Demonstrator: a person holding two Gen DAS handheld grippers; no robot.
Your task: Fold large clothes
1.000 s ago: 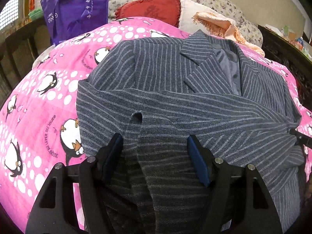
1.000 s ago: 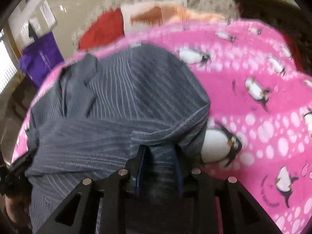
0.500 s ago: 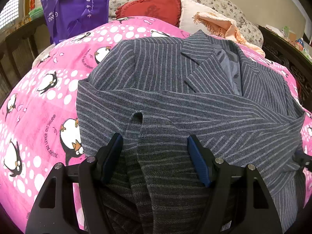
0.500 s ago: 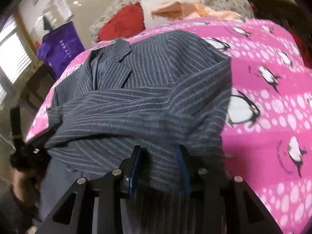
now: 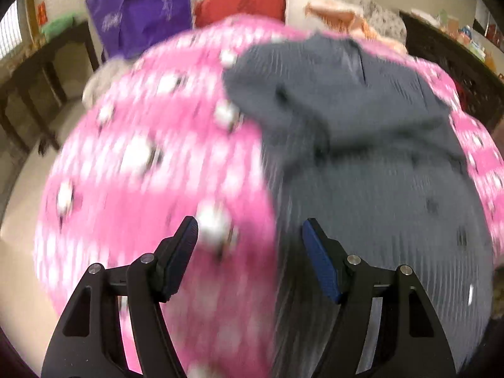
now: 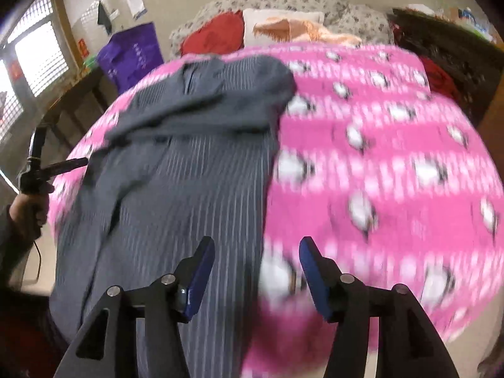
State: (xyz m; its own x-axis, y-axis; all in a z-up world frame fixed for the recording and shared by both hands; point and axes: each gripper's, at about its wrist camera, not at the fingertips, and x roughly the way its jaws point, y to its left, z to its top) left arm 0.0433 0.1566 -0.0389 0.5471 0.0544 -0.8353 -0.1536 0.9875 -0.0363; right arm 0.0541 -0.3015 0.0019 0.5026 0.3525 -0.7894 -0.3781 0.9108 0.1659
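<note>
A grey pinstriped jacket (image 5: 371,170) lies flat on the pink penguin-print bed cover (image 5: 151,170), sleeves folded across its chest. My left gripper (image 5: 250,239) is open and empty, hovering over the jacket's left edge near the hem. In the right wrist view the jacket (image 6: 195,170) lies left of centre on the cover (image 6: 393,157). My right gripper (image 6: 256,260) is open and empty above the jacket's right edge. The left gripper (image 6: 67,165) shows there at the far left, held in a hand. Both views are motion-blurred.
A purple bag (image 5: 141,15) hangs at the back left. A red cushion (image 5: 242,1), a white pillow and an orange cloth (image 6: 302,30) lie at the head of the bed. Dark wooden furniture (image 5: 453,72) stands on the right, a dark bench (image 5: 41,72) on the left.
Both grippers let go of the folded sleeves and pulled back and up. The right gripper opened. The jacket now lies flat with its lower half in view.
</note>
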